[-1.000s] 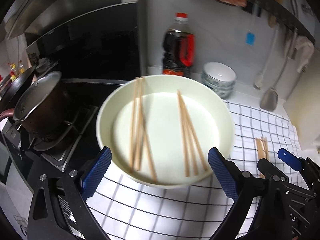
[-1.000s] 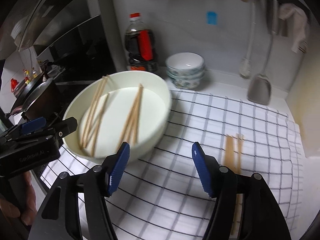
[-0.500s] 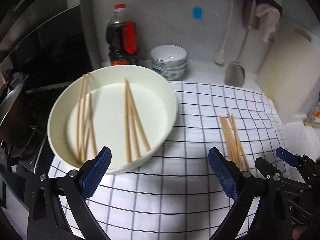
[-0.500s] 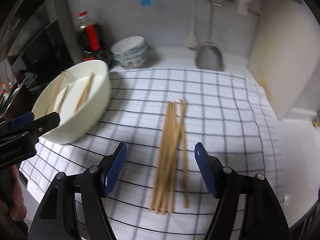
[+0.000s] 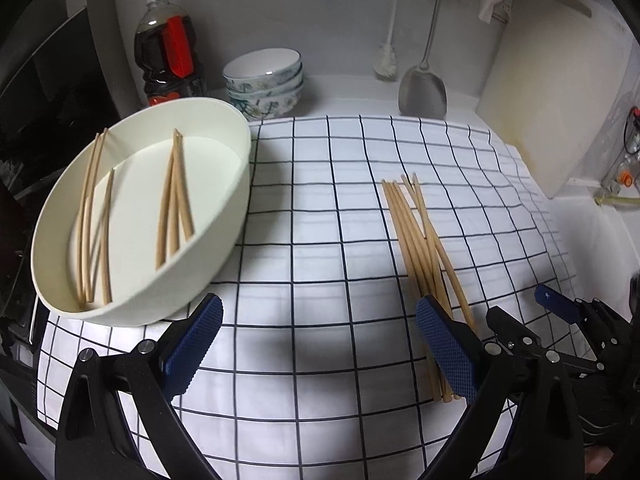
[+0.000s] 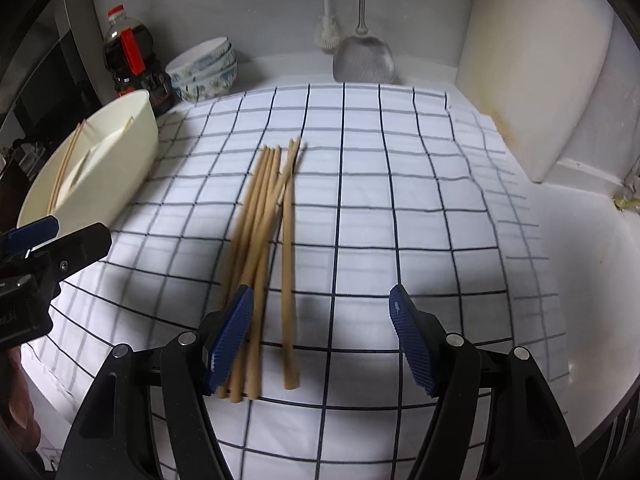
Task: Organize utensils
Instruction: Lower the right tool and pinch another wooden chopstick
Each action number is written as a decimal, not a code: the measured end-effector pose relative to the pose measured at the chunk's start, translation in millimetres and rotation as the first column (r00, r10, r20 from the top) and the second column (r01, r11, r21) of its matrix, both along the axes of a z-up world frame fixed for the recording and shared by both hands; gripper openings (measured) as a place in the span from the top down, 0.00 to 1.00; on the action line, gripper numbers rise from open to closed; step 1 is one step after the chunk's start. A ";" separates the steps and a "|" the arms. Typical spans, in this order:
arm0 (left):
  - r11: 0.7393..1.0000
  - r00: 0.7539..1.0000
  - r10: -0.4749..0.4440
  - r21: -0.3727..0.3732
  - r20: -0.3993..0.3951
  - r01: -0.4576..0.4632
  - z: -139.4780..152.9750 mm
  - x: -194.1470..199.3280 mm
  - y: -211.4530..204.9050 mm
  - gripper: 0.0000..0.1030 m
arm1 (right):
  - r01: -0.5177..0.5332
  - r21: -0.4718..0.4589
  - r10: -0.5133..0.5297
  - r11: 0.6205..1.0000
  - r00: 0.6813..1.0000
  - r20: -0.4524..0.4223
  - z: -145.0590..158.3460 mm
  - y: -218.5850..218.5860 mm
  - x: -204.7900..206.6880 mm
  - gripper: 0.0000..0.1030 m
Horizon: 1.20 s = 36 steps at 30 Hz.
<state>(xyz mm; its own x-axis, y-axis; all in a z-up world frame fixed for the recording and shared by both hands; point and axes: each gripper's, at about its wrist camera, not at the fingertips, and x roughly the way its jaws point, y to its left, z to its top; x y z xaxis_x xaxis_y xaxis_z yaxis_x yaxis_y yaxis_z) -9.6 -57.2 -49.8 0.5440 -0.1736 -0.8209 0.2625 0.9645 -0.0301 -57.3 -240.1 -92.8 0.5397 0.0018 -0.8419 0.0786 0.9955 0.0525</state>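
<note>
Several wooden chopsticks (image 5: 420, 240) lie in a loose bundle on the checked cloth (image 5: 320, 208); they also show in the right wrist view (image 6: 264, 232). More chopsticks (image 5: 172, 196) lie in a large white bowl (image 5: 224, 224) at the cloth's left edge, also seen in the right wrist view (image 6: 120, 172). My left gripper (image 5: 320, 348) is open and empty, above the cloth between bowl and bundle. My right gripper (image 6: 320, 336) is open and empty, just above the near ends of the bundle.
A dark sauce bottle (image 5: 168, 52) and stacked patterned bowls (image 5: 264, 80) stand at the back wall. A metal spatula (image 5: 424, 88) and a brush (image 5: 386, 64) hang there. A white cutting board (image 5: 552, 92) leans at the right. A stove lies left of the bowl.
Both grippers have swung right, away from the white bowl and toward the chopstick bundle on the cloth. The right gripper has come close over the bundle. Both stay open.
</note>
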 end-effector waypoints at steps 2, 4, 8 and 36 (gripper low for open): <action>1.000 1.000 -0.002 0.007 -0.007 0.002 -7.2 -0.6 -3.9 0.07 | -0.004 -0.002 0.004 1.000 1.000 -0.007 -8.1 -1.0 2.1 0.35; 1.000 1.000 -0.004 0.008 -0.011 0.004 -13.0 -0.8 -6.8 0.07 | -0.011 -0.004 0.011 1.000 1.000 -0.008 -15.7 -0.6 4.1 0.35; 1.000 1.000 -0.001 0.015 -0.018 0.001 -22.4 -0.4 -11.6 0.07 | -0.021 -0.011 0.021 1.000 1.000 -0.007 -24.8 -1.2 7.2 0.35; 0.998 0.996 -0.020 0.060 -0.082 0.025 -64.9 8.0 -48.9 0.07 | 0.018 -0.050 -0.016 0.999 0.999 0.030 -40.9 -56.6 20.4 0.35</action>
